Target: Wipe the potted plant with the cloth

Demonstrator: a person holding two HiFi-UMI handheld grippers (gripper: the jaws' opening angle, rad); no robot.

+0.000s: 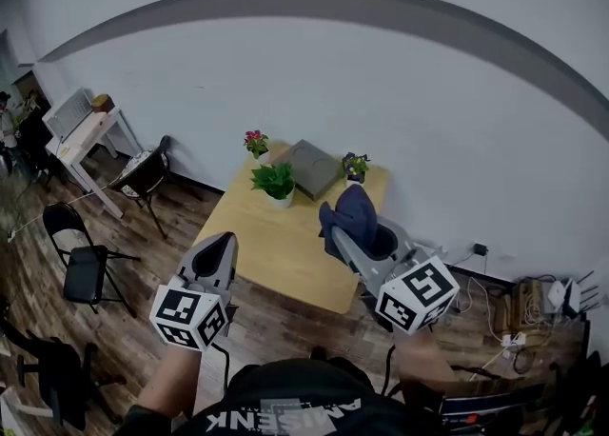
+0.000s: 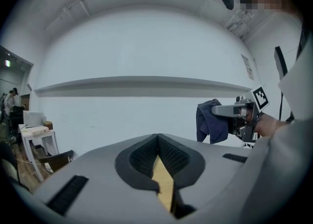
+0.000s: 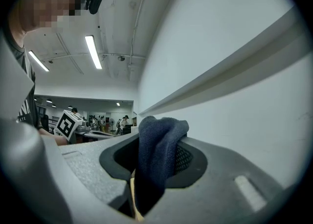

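- left gripper [image 1: 222, 246] was held over the near edge of the wooden counter [image 1: 285, 263]; its fingers [image 2: 142, 158] were pressed together at the tips, with only the counter's wood visible through the slit below them.
- right gripper [image 1: 344, 234] pinched the dark blue cloth [image 3: 159, 149]; the cloth bunched over the tips and hung down between the fingers [image 3: 188, 158].
- in the head view the cloth sat above the counter's right half, nearer the person than any plant.
- green potted plant [image 1: 275, 182], in a white pot, stood toward the counter's far side, well apart from both grippers; the cloth was not touching it.
- pink-flowered plant [image 1: 255, 144] stood at the far left corner, a small dark-potted plant [image 1: 355, 167] at the far right, and a grey flat box [image 1: 312, 168] between them.
- the left gripper view showed the right gripper and cloth off to its right, at about the same height.
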